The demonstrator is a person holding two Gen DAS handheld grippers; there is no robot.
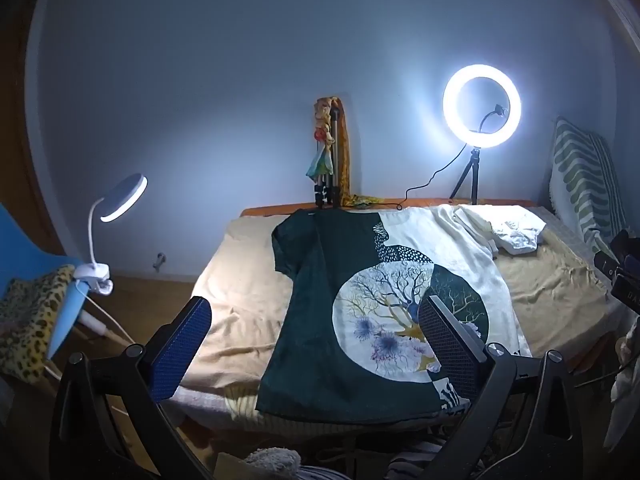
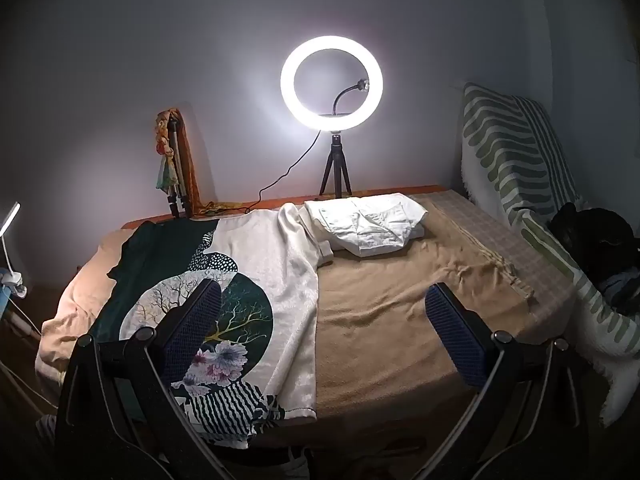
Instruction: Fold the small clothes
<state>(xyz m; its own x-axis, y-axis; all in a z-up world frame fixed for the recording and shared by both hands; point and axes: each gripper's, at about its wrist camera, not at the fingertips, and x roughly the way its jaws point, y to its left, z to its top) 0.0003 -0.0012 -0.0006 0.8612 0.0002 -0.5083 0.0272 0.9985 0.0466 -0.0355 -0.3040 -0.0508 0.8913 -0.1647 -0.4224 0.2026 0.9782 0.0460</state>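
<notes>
A dark green and white T-shirt (image 1: 360,304) with a tree-and-flower print lies spread flat on the beige-covered table (image 1: 248,304), neck towards the wall. It also shows in the right wrist view (image 2: 248,280). My left gripper (image 1: 316,344) is open and empty, held above the shirt's near hem. My right gripper (image 2: 324,328) is open and empty, above the shirt's right side and the bare cover (image 2: 400,320). A folded white garment (image 2: 368,220) lies at the back right, also in the left wrist view (image 1: 508,228).
A lit ring light on a small tripod (image 2: 332,88) stands at the back edge, with its cable. A folded tripod with scarves (image 2: 176,160) leans on the wall. A clip lamp (image 1: 120,200) stands left. A striped cushion (image 2: 516,152) and dark items (image 2: 596,236) lie right.
</notes>
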